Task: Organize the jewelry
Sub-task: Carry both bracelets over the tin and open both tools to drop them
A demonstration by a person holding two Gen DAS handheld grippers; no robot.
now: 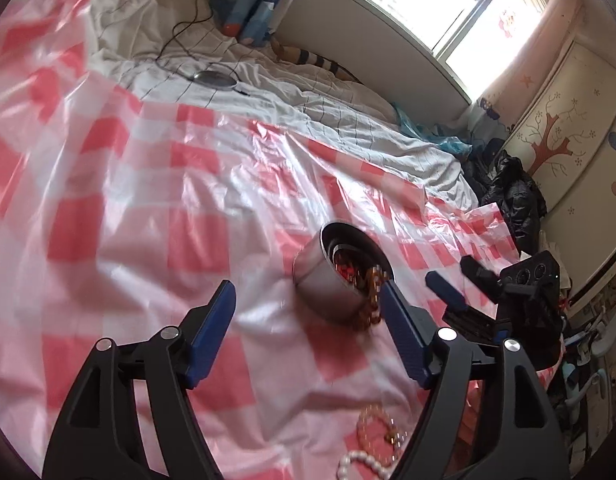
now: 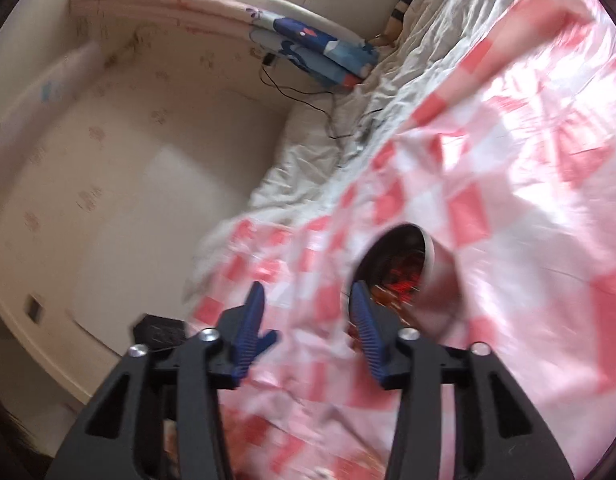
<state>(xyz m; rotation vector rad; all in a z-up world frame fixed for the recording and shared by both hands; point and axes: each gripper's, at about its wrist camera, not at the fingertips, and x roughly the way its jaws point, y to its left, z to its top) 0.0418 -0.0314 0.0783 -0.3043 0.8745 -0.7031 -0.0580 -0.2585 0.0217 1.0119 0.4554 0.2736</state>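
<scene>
Tin (image 1: 328, 280) holds red beads (image 1: 345, 266); amber strand (image 1: 374, 300) draped over rim.

bed (image 1: 348, 128) | pink-checked plastic sheet (image 1: 147, 200) over it | on sheet: metal tin (image 1: 328, 292), bead bracelets (image 1: 382, 444), seemingly

No readable text, label, brand, number or sign shows in either view. The wardrobe (image 1: 564, 136) at the right of the left wrist view bears only painted pictures, a tree with stars and dots, and the wallpaper (image 2: 91, 200) at the left of the right wrist view shows only blurred pink motifs.
</scene>
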